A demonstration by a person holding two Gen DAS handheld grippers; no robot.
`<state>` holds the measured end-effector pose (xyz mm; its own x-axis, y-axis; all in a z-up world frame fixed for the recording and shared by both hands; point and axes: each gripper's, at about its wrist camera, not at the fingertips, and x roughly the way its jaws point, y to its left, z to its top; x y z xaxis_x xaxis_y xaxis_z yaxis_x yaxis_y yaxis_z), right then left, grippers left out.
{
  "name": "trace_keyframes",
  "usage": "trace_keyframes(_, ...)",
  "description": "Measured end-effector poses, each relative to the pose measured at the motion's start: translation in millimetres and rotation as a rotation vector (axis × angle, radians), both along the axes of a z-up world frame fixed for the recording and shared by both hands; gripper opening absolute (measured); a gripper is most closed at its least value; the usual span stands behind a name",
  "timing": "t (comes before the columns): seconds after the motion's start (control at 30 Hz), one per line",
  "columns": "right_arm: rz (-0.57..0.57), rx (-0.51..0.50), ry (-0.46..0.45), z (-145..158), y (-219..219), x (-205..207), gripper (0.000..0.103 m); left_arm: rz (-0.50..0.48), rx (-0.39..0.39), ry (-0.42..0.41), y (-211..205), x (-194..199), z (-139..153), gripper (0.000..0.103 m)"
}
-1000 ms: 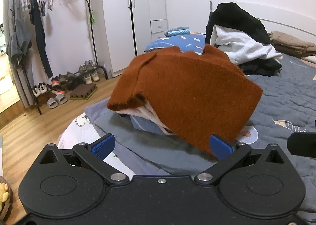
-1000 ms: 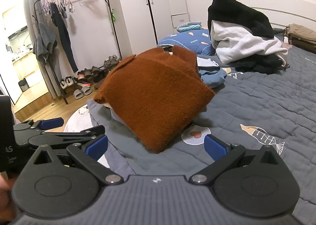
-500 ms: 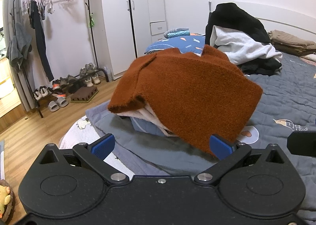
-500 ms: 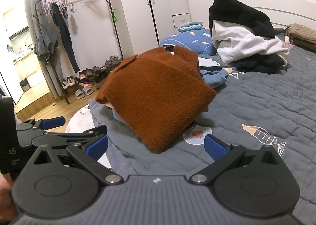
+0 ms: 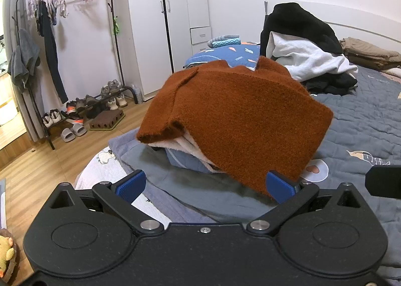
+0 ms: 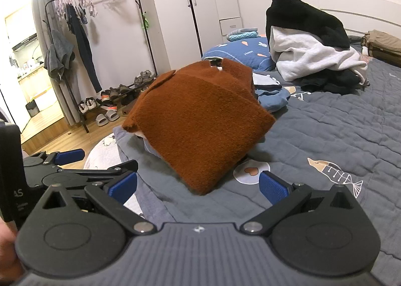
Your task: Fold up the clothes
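Rust-brown folded sweater (image 5: 240, 120) tops the pile; both claws gape, empty.

The letters "AS" stand on the black body of the left gripper (image 6: 72, 163), and a small, barely legible word marks the blue pillow (image 6: 240, 53).

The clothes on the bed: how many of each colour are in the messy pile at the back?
Black: 2, a top up high and a dark garment underneath.
White: 1.
Total: 3 that can be told apart; more may be hidden inside.
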<state>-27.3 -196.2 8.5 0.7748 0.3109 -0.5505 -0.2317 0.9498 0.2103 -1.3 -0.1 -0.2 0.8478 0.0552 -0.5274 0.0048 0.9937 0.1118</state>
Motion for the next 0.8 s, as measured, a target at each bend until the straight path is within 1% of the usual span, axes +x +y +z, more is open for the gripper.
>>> trace_keyframes(0.23,0.000,0.003,0.003,0.6,-0.4,0.2,0.103,-0.007,0.011,-0.001,-1.5,1.1,-0.9,0.103)
trace_keyframes(0.8,0.003,-0.001,0.005,0.0,0.6,0.3,0.103,-0.010,0.010,0.005,-2.2,2.4,-0.9,0.103)
